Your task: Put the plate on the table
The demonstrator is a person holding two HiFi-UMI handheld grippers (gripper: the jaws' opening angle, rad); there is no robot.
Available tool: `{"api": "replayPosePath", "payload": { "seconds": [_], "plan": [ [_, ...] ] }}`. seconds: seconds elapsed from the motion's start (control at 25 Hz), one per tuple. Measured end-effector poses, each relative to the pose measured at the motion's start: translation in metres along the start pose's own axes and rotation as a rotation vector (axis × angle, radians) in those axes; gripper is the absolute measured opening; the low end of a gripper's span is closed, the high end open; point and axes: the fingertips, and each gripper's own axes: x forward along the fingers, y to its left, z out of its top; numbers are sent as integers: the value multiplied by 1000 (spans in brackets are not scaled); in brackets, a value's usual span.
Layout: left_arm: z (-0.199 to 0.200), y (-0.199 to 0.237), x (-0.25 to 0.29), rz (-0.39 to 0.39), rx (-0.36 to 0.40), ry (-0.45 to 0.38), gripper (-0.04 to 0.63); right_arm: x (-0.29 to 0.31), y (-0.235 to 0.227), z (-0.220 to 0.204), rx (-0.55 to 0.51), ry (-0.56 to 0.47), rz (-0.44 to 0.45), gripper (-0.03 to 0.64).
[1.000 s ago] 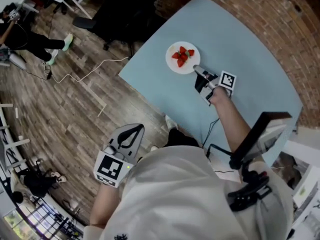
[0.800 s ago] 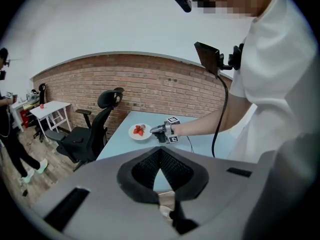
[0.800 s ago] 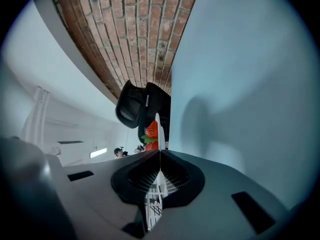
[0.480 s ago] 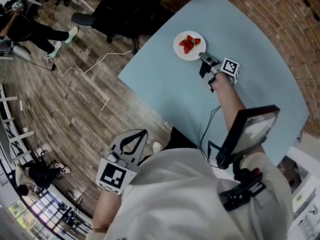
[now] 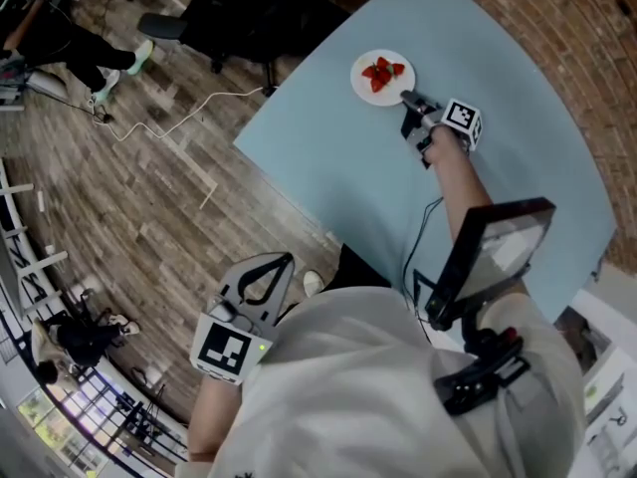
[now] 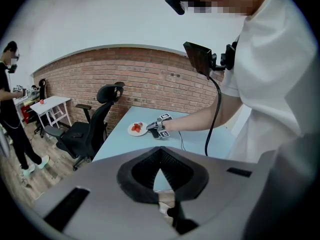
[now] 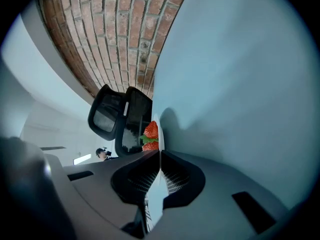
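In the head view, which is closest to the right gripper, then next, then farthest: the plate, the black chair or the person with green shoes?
1. plate, rim pinched by the right gripper.
2. black chair, past the table's edge, on the left.
3. person with green shoes, far left.

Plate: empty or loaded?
Loaded. The plate carries several red strawberries in the head view; the right gripper view shows them too, beyond the rim that the right gripper pinches.

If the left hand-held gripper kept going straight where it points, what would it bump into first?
Probably the blue table, somewhere on its near side, though depth is hard to judge.
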Motion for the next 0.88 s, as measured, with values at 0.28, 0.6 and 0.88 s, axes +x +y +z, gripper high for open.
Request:
{"api": "replayPosePath", "payload": {
  "seconds": [0.28,0.6,0.88],
  "plan": [
    [-2,-7,4,-17,-1,-7,0,4,-3,10,-124,12,-71,40],
    [-6,-7,-3,-2,-11,-16,0,3,1,17,-353,25,-187,150],
    [-11,-5,-11,8,-13,-18,0,-7,3,19,-512,-8,-284,167]
  ]
}}
